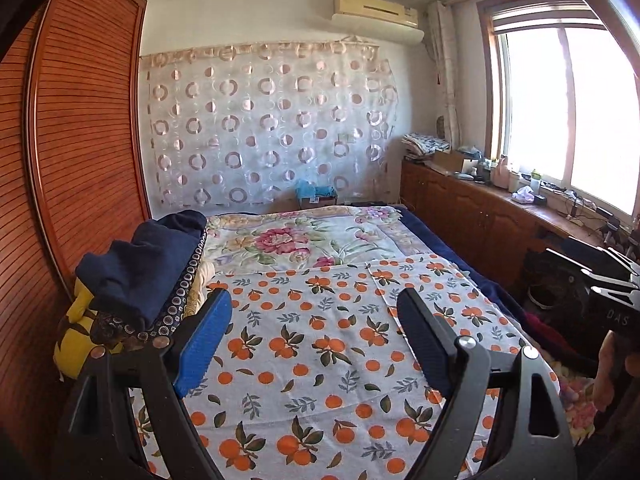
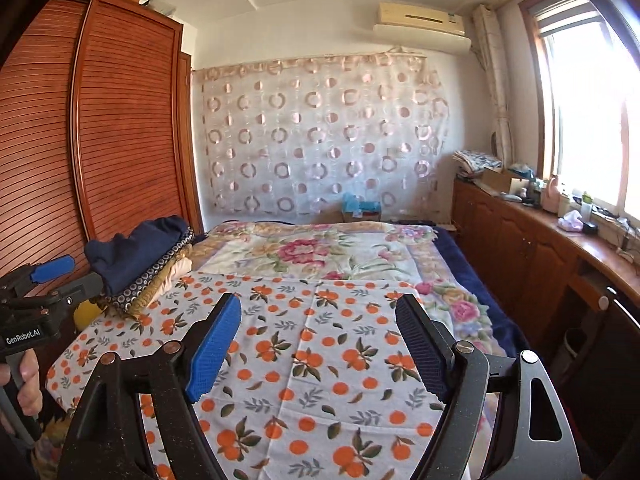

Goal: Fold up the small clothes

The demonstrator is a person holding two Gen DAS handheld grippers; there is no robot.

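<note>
A pile of clothes with a navy garment (image 1: 148,268) on top lies at the bed's left side, beside the wardrobe; it also shows in the right wrist view (image 2: 140,256). An orange-print cloth (image 1: 328,344) lies spread flat on the bed, also seen in the right wrist view (image 2: 312,352). My left gripper (image 1: 316,304) is open and empty, held above the cloth, right of the pile. My right gripper (image 2: 320,312) is open and empty above the cloth. The left gripper shows at the left edge of the right wrist view (image 2: 52,276). The right gripper shows at the right edge of the left wrist view (image 1: 612,280).
A floral bedspread (image 1: 312,236) covers the far half of the bed. A brown slatted wardrobe (image 1: 80,140) stands close on the left. A low wooden cabinet (image 1: 480,208) with clutter runs under the window on the right. A patterned curtain (image 1: 272,128) hangs on the far wall.
</note>
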